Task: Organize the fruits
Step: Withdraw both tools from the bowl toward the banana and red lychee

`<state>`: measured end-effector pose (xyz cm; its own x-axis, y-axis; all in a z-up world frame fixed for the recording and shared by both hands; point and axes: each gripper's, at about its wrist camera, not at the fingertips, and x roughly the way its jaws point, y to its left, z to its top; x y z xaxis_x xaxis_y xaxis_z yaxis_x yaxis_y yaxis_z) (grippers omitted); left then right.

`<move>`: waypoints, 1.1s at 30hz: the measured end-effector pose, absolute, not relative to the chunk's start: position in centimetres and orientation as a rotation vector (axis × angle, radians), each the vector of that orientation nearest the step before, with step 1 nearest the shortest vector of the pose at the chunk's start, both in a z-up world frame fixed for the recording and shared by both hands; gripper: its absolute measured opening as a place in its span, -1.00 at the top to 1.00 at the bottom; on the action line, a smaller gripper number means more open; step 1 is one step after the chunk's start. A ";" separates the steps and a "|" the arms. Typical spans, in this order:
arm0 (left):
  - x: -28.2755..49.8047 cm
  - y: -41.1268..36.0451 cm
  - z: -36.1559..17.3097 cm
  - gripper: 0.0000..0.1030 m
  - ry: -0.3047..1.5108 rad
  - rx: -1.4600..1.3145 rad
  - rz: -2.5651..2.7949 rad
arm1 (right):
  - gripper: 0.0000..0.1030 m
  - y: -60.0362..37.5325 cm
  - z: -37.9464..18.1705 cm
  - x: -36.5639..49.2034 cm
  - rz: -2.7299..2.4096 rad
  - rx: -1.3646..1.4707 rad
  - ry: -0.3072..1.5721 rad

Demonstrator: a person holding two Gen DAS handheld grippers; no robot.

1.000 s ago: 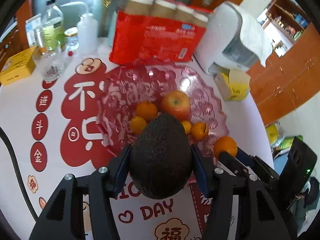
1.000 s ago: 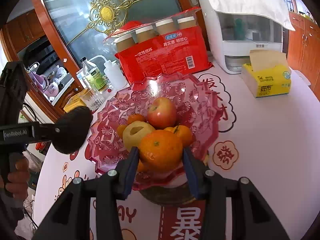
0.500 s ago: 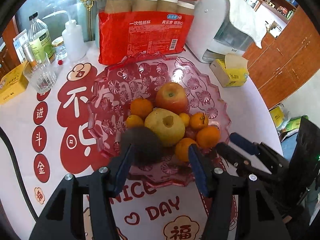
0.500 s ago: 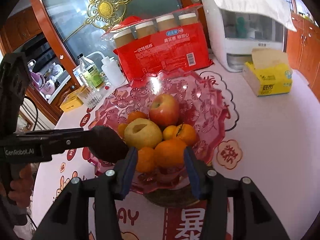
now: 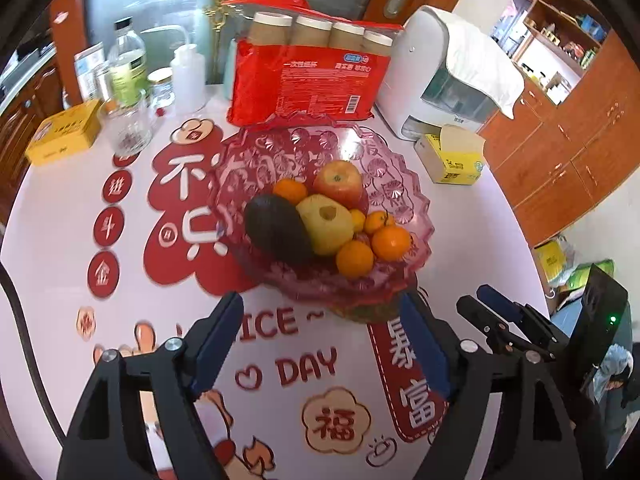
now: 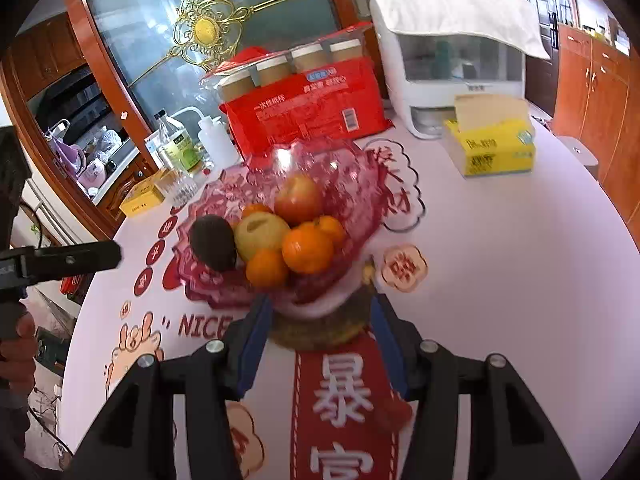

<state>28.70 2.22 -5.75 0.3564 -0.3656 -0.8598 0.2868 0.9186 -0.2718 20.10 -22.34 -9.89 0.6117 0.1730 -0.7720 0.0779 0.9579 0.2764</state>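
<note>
A pink glass fruit bowl (image 5: 404, 184) (image 6: 360, 184) stands mid-table on a footed base. In it lie a dark avocado (image 5: 276, 228) (image 6: 212, 242), a yellow pear (image 5: 328, 224) (image 6: 262, 234), a red apple (image 5: 339, 178) (image 6: 299, 198) and several oranges (image 5: 391, 242) (image 6: 307, 249). My left gripper (image 5: 320, 340) is open and empty, just in front of the bowl. My right gripper (image 6: 316, 340) is open and empty at the bowl's near base; it also shows at the right of the left wrist view (image 5: 504, 316).
Behind the bowl are a red pack of paper cups (image 5: 308, 76), a white appliance (image 5: 444, 80), a yellow tissue box (image 5: 452, 156), bottles (image 5: 128, 64), a glass (image 5: 126, 124) and a yellow tin (image 5: 64, 132). The table has a printed cloth (image 5: 120, 320).
My left gripper let the avocado go into the bowl and drew back, open. My right gripper let an orange go into the bowl and drew back, open.
</note>
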 end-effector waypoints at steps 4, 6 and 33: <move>26.1 3.2 -6.0 -0.61 1.137 -0.088 -0.380 | -0.01 -22.8 -10.1 18.2 0.043 0.284 0.937; 24.6 3.7 -6.3 -0.61 1.146 -0.087 -0.356 | -0.02 -22.9 -10.4 17.3 0.043 0.281 0.944; 16.9 6.5 -11.6 -0.73 1.284 -0.133 -0.170 | -0.27 -22.4 -17.6 12.0 0.083 0.232 0.967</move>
